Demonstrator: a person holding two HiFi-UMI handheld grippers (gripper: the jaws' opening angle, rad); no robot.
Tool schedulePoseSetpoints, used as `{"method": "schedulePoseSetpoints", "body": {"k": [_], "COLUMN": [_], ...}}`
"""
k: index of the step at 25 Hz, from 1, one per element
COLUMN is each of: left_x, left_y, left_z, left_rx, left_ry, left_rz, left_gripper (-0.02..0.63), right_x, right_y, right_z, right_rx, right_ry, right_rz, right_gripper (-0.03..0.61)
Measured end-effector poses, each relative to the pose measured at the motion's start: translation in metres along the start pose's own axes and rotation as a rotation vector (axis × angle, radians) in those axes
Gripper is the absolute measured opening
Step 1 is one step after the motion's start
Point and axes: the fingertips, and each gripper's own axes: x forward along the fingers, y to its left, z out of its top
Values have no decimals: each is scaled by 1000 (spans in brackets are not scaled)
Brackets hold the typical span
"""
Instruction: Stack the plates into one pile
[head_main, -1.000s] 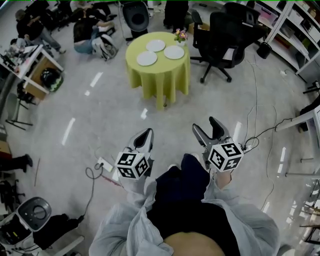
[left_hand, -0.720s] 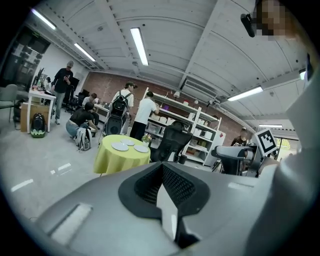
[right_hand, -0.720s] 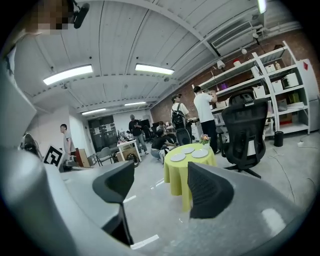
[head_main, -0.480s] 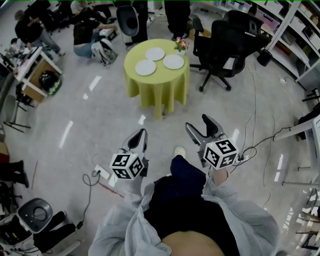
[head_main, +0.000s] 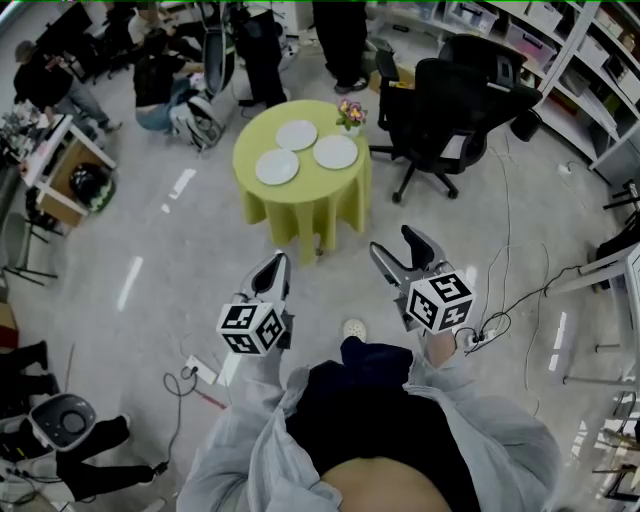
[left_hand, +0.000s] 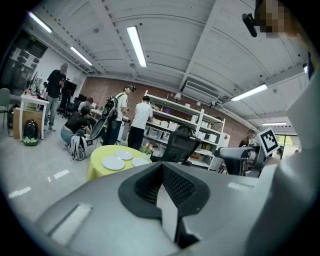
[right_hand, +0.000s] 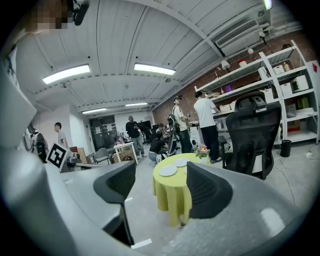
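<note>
- Both claws show in the head view, held in front of the person and well apart from the goal. The left claw (head_main: 275, 268) has its jaws together. The right claw (head_main: 397, 245) has them apart with nothing between.
- Higher in the same view stands the round table with a yellow-green cloth (head_main: 300, 200). On it lie three round white plates (head_main: 277, 167), each separate and none stacked, with a small pot of flowers (head_main: 350, 113) just beside them.
- Grey cables (head_main: 520, 290) lie on the floor at the person's right side. In my judgement a foot could catch on them on the way to the table.
- Left gripper view: the left claw (left_hand: 162, 175) is pressed shut on nothing, with the plates (left_hand: 113, 163) far beyond it. If it does not open before it arrives, it will only push a plate.
- Right gripper view: the right claw (right_hand: 160, 175) is empty. Its jaws have just been closing a little, but there is a clear gap between them. The table (right_hand: 172, 195) is seen through that gap, with a black office chair (right_hand: 252, 135) near it.
- The plates look thin and flat, so a grip on the rim may slip. A careless reach could also knock the flowers or drag the cloth.
</note>
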Motion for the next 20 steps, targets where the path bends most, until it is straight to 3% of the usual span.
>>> {"method": "schedulePoseSetpoints", "body": {"k": [12,20], "left_x": [62,75], "left_y": [17,14], "left_z": [3,-6], "left_rx": [-19,-49], "left_ry": [44,31], "left_rz": [40,69], "left_gripper": [17,17], "right_x": [53,67], "right_y": [-48,-66], "right_z": [4,-5], "right_rx": [36,48], "right_ry": [43,67], "right_rz": [43,82], "right_gripper": [313,313]}}
